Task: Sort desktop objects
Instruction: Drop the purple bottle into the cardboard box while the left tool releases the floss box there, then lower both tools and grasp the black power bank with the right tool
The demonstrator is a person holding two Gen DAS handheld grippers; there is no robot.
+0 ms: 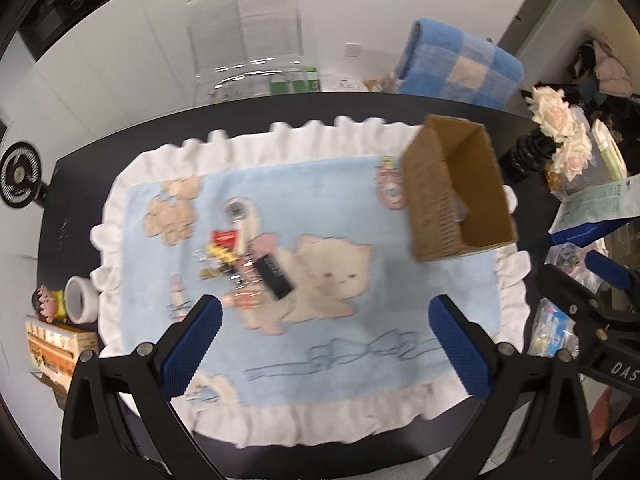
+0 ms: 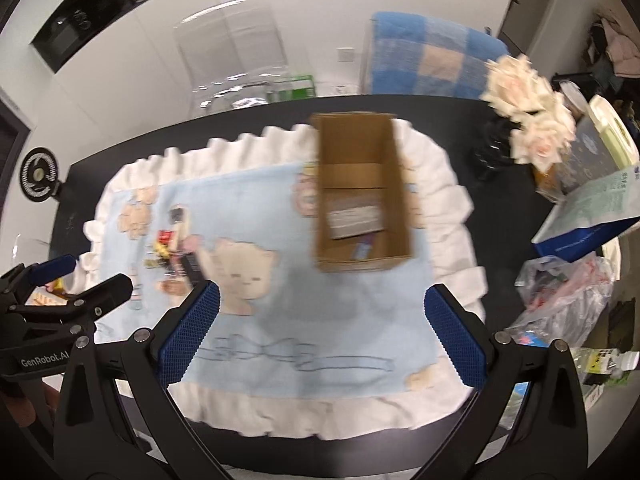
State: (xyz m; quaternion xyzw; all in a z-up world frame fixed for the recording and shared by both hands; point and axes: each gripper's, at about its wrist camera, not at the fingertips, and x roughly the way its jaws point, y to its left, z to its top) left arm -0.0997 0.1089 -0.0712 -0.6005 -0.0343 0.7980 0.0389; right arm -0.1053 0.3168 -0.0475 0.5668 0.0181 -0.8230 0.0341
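A heap of small items (image 1: pixel 240 256) lies on the blue cat-print mat (image 1: pixel 360 344): a white tube, a red packet, yellow clips, a black bar. The same heap (image 2: pixel 176 252) shows left of centre in the right wrist view. An open cardboard box (image 1: pixel 456 188) stands on the mat's right part; the right wrist view looks into this box (image 2: pixel 360 192) and shows a grey packet at its bottom. My left gripper (image 1: pixel 324 344) hovers open above the mat, just short of the heap. My right gripper (image 2: pixel 320 336) is open and empty, short of the box.
The black table (image 1: pixel 80 184) carries a tape roll (image 1: pixel 80 299), a figurine and a printed carton at the left. A flower vase (image 2: pixel 524 120), blue bag (image 2: pixel 580 220) and plastic bags (image 2: pixel 568 296) crowd the right. A small fan (image 1: pixel 20 178), clear chair and checked blanket stand behind.
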